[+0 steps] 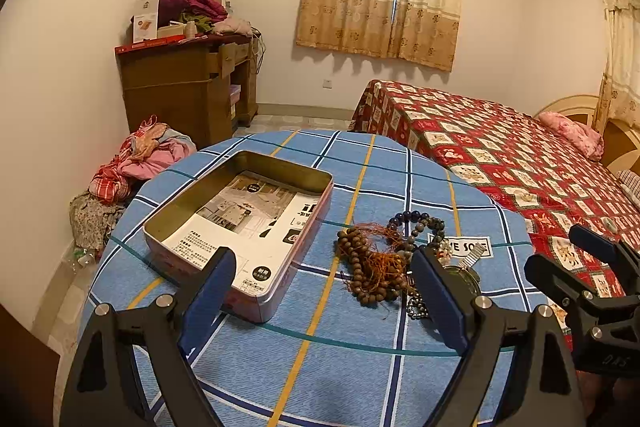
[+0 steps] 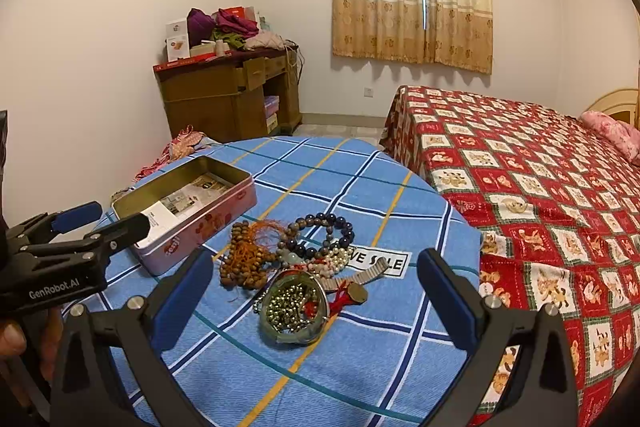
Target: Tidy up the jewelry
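In the left wrist view, the left hand-held gripper (image 1: 324,291) hides part of the jewelry pile (image 1: 384,259) — its right finger (image 1: 440,303) covers the glass dish and the watch. The print on the paper lining the open tin (image 1: 240,223) is too small to read. In the right wrist view, the white label (image 2: 380,261) on the counter (image 2: 360,367) is partly covered by beads — only some of its letters show. The bed (image 2: 540,207) runs off the right edge.

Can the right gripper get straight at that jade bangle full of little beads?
Probably yes: the right gripper is open, the bangle lies between its fingers, nothing covers it.
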Action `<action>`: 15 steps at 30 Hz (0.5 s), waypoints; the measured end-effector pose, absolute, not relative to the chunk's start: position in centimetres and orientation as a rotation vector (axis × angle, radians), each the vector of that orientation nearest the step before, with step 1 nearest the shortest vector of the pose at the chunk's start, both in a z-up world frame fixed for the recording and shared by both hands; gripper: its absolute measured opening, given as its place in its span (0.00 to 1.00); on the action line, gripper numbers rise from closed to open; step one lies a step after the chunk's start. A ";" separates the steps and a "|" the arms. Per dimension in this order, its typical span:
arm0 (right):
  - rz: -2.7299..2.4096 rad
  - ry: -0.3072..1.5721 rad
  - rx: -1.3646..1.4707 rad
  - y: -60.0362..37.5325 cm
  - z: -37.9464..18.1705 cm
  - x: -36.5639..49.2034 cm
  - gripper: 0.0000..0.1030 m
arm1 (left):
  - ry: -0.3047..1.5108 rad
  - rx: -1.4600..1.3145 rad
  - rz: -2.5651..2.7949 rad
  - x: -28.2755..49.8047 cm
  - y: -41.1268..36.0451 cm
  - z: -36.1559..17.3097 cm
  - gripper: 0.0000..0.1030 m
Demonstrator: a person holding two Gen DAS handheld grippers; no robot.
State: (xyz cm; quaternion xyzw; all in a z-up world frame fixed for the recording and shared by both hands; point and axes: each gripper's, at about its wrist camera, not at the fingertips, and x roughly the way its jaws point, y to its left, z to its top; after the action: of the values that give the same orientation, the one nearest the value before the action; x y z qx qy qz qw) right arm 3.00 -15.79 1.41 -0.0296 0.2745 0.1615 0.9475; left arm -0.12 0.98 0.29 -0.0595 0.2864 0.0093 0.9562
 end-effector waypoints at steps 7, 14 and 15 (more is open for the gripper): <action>0.328 0.568 -0.060 -15.9 1.2 3.1 1.00 | 0.582 -0.118 0.022 -0.1 1.0 0.1 0.87; 0.328 0.569 -0.059 -15.9 1.3 3.2 1.00 | 0.584 -0.116 0.024 0.0 0.9 -0.2 0.87; 0.330 0.571 -0.058 -15.9 1.3 3.2 1.00 | 0.584 -0.116 0.025 0.0 0.9 -0.2 0.87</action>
State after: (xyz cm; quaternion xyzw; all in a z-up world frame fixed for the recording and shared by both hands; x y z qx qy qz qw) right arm 3.20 -15.94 1.26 -0.0283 0.2802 0.1621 0.9457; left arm 0.04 0.85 -0.17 -0.0572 0.2878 0.0121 0.9559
